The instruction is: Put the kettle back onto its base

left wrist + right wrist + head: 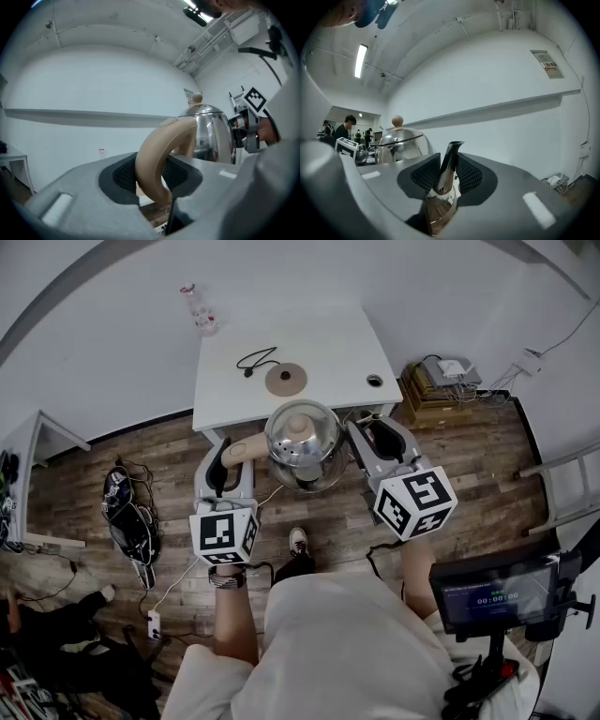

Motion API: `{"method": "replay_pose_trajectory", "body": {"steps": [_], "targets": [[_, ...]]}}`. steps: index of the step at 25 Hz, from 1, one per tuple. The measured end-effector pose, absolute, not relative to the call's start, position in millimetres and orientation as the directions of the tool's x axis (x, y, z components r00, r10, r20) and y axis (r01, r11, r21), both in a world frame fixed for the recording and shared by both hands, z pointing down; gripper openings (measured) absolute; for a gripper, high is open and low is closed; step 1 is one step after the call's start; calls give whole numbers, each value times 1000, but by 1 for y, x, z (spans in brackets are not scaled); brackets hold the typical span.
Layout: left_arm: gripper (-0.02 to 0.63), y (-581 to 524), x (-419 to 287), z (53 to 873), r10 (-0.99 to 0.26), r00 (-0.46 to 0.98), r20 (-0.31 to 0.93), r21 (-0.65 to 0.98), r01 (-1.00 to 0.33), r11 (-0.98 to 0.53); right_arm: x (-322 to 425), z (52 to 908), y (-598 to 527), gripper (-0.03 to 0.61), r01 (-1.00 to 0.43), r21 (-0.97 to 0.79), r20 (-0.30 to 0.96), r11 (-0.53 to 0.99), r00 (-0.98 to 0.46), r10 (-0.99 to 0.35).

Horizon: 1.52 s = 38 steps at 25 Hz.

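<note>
A shiny steel kettle (pixel 302 442) with a wooden lid knob hangs in the air over the wood floor, just in front of the white table (pixel 319 343). My left gripper (pixel 230 457) is shut on its curved tan handle (pixel 157 159), which fills the gap between the pads. At the other side my right gripper (pixel 375 439) is shut on the thin steel spout (pixel 447 166). The domed body (pixel 401 143) shows beyond the jaws. The round brown base (pixel 286 379) lies on the table with its black cord (pixel 255 360) beside it.
A small bottle (pixel 200 310) stands at the table's far left corner, and a cable hole (pixel 374 381) sits near its right edge. A wooden crate with devices (pixel 436 390) stands right of the table. Bags and cables (pixel 127 512) lie on the floor at left.
</note>
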<state>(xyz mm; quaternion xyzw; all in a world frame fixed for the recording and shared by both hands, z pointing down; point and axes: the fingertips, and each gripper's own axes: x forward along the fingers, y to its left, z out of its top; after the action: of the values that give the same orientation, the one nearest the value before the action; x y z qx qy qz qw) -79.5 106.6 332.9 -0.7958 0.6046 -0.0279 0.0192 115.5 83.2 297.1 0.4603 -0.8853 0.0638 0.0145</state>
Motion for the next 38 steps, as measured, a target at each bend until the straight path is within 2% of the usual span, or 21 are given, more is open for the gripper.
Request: {"method": "replay_pose_trajectory", "body": {"steps": [16, 38], "targets": [[135, 178, -41, 334, -962, 269, 36, -65, -960, -271, 154, 306, 154, 115, -807, -161, 97, 568, -586, -805], [135, 68, -73, 342, -941, 332, 62, -71, -939, -336, 123, 312, 50, 104, -839, -188, 112, 510, -535, -838]]}}
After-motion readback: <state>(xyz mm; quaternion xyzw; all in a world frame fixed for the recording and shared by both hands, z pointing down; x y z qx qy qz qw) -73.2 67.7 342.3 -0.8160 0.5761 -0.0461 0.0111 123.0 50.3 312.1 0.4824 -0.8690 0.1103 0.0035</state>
